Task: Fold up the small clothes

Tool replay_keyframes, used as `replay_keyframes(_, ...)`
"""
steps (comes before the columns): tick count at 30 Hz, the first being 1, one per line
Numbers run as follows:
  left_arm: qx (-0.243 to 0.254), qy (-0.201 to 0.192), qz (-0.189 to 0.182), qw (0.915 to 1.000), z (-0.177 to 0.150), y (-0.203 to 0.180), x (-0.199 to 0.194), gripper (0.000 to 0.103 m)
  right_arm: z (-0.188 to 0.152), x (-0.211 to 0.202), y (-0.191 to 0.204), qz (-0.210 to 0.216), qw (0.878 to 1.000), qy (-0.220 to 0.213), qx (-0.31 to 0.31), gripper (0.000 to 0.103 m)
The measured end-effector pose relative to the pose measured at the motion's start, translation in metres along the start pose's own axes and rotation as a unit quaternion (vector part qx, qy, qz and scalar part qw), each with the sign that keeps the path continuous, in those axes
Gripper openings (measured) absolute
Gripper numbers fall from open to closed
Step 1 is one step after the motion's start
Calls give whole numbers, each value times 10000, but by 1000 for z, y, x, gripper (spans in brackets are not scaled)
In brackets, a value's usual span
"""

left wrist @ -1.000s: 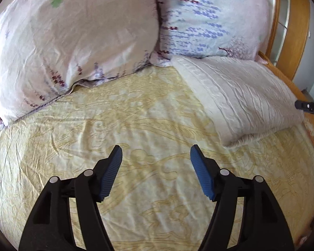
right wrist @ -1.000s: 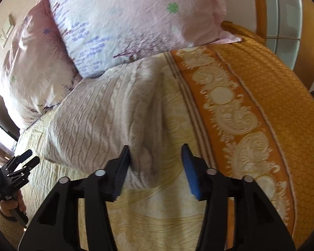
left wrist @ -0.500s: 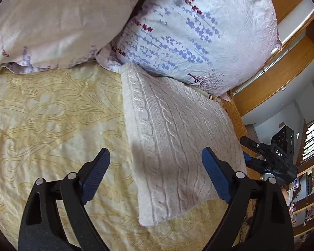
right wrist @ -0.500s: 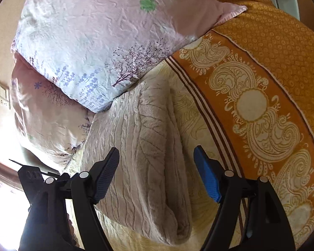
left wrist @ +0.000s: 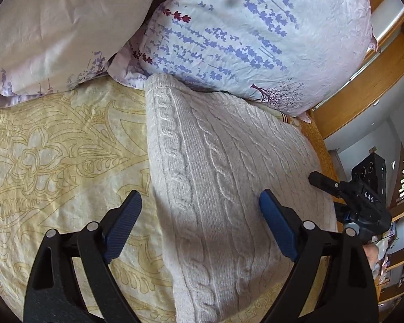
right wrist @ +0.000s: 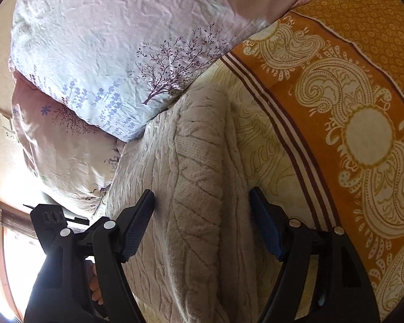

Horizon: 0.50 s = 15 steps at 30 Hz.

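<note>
A folded cream cable-knit sweater [left wrist: 229, 161] lies on the yellow patterned bedspread [left wrist: 54, 148], its far end against a floral pillow [left wrist: 242, 32]. My left gripper [left wrist: 199, 199] hovers open over the sweater's left edge. One blue pad is above the bedspread and the other above the knit. My right gripper [right wrist: 202, 193] stands open astride the sweater's [right wrist: 196, 148] rolled right edge, with the pads clear of the cloth. Each gripper's black body shows at the edge of the other's view.
Two floral pillows [right wrist: 107, 40] lean at the head of the bed. An orange paisley border [right wrist: 350, 94] runs along the bed's right side. A wooden headboard [left wrist: 363, 86] stands behind the pillows. A hand shows at the lower left of the right wrist view.
Both grippers have swung in toward the sweater and come closer to it. Their jaws have spread wider. The sweater now lies under both.
</note>
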<state>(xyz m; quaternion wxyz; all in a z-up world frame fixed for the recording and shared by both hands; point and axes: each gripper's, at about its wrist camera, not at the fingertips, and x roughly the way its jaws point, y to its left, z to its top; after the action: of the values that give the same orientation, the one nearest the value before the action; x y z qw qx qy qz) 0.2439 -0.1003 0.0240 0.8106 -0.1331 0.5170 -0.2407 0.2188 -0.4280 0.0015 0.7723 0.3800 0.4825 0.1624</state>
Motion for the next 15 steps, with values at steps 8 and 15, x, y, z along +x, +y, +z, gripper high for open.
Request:
replay_keyframes(8, -806, 83, -898, 9927, 2, 20, 18, 73, -3, 15, 1, 315, 9993, 175, -43, 53)
replay_keyframes(15, -1145, -136, -1483, 9822, -6, 37, 8, 43, -9, 14, 0, 1018, 9943, 221, 209, 32)
